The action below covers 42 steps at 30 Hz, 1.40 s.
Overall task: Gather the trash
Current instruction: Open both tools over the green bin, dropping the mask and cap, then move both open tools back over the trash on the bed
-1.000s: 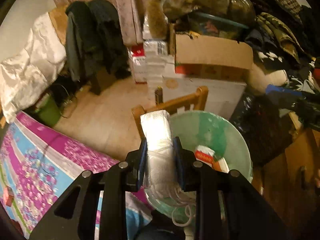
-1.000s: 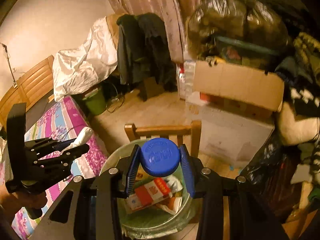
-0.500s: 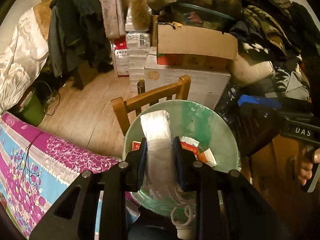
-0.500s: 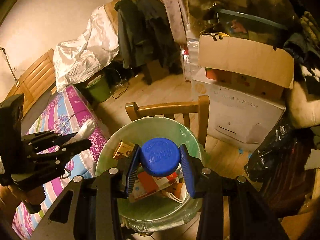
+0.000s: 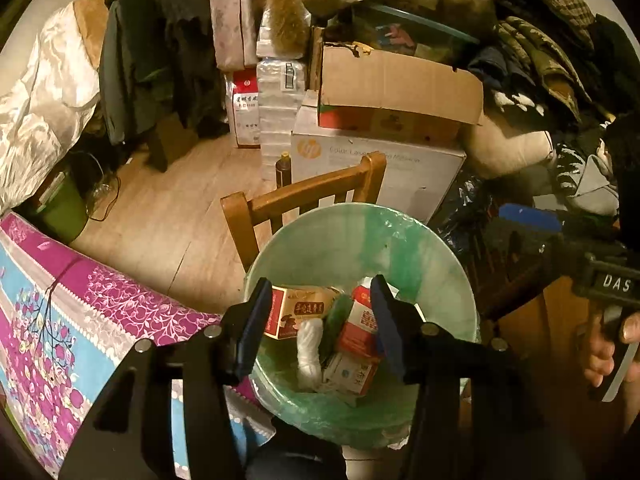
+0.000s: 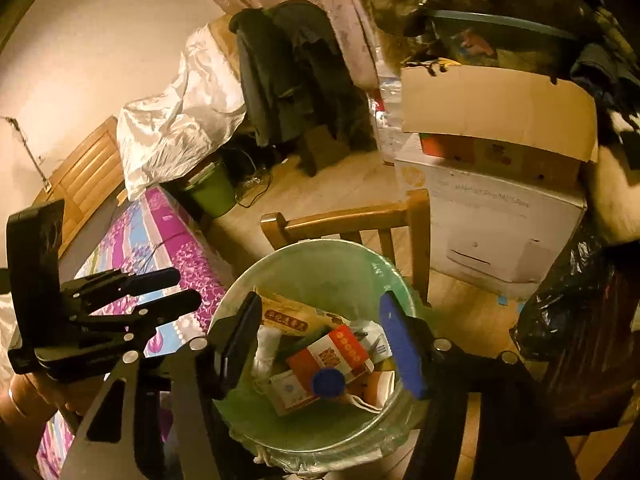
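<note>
Drop step: our left gripper (image 5: 318,320) and right gripper (image 6: 320,344) both gape empty over the bin (image 5: 420,240); white roll (image 5: 310,348) and blue cap (image 6: 329,383) inside. Next, we judge: seek remaining trash.

Bin mouth's wide open from above. Wooden chair back (image 5: 304,196) crowds the trash bin (image 5: 448,264) far rim, bed edge (image 5: 132,304) hugs its left, black bags (image 6: 576,320) on the right.

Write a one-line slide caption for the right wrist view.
Right hand-held gripper open above the green-lined trash bin, blue bottle cap lying among cartons inside.
</note>
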Motion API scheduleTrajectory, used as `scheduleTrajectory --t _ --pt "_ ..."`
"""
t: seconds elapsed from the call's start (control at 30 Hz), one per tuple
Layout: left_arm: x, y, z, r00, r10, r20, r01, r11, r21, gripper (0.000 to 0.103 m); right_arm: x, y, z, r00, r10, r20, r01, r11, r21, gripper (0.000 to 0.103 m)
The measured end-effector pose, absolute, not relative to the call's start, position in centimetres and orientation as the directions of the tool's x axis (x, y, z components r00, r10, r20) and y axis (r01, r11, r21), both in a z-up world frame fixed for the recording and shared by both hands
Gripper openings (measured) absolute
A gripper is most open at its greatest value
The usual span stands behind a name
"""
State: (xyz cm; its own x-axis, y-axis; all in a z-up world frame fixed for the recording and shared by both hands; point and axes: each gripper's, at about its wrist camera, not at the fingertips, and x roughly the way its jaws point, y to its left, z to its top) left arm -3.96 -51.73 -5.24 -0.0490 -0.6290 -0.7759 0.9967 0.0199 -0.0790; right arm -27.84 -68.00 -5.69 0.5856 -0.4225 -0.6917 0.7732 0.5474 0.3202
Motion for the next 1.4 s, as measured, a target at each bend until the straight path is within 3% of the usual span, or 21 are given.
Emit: scheduleTrajectory --t 0.53,0.63,0.7,0.73,0.9,0.97,1.03,1.4 --pt "-2.4 -49.9 -5.2 0.096 -0.647 -0.757 0.990 0.144 0.003 0.049 -26.6 -66.8 -5.0 0.580 -0.466 -0.668 0.773 0.574 0.270 0.063" --pt "-1.4 -48.4 -5.0 0.185 -0.651 -0.736 0.973 0.226 0.044 0.052 -26.2 -66.0 -4.4 0.571 -0.523 -0.633 0.784 0.575 0.233 0.072" --pt "-0.5 -46.7 -5.0 0.255 -0.653 -0.713 0.954 0.291 0.075 0.067 -25.7 -65.1 -3.8 0.565 -0.567 -0.599 0.791 0.580 0.196 0.076" --pt "-0.1 -46.1 -5.0 0.276 -0.652 -0.706 0.947 0.311 0.083 0.069 -25.1 -64.4 -3.6 0.567 -0.585 -0.580 0.788 0.592 0.173 0.078" --pt "2.7 -41.7 -5.4 0.383 -0.618 -0.687 0.898 0.424 0.119 0.071 -22.9 -60.8 -2.6 0.578 -0.658 -0.483 0.776 0.626 0.075 0.098" --pt "4.0 -39.7 -5.6 0.410 -0.598 -0.688 0.877 0.466 0.117 0.076 -21.8 -59.1 -2.3 0.592 -0.670 -0.448 0.762 0.646 0.040 0.098" --pt "5.2 -37.8 -5.7 0.444 -0.577 -0.686 0.852 0.510 0.122 0.081 -20.7 -57.7 -2.1 0.608 -0.663 -0.437 0.744 0.668 0.022 0.098" --pt "13.4 -20.1 -6.3 0.626 -0.372 -0.686 0.571 0.817 0.078 0.082 -9.9 -50.1 -3.7 0.739 -0.427 -0.520 0.512 0.859 0.022 0.098"
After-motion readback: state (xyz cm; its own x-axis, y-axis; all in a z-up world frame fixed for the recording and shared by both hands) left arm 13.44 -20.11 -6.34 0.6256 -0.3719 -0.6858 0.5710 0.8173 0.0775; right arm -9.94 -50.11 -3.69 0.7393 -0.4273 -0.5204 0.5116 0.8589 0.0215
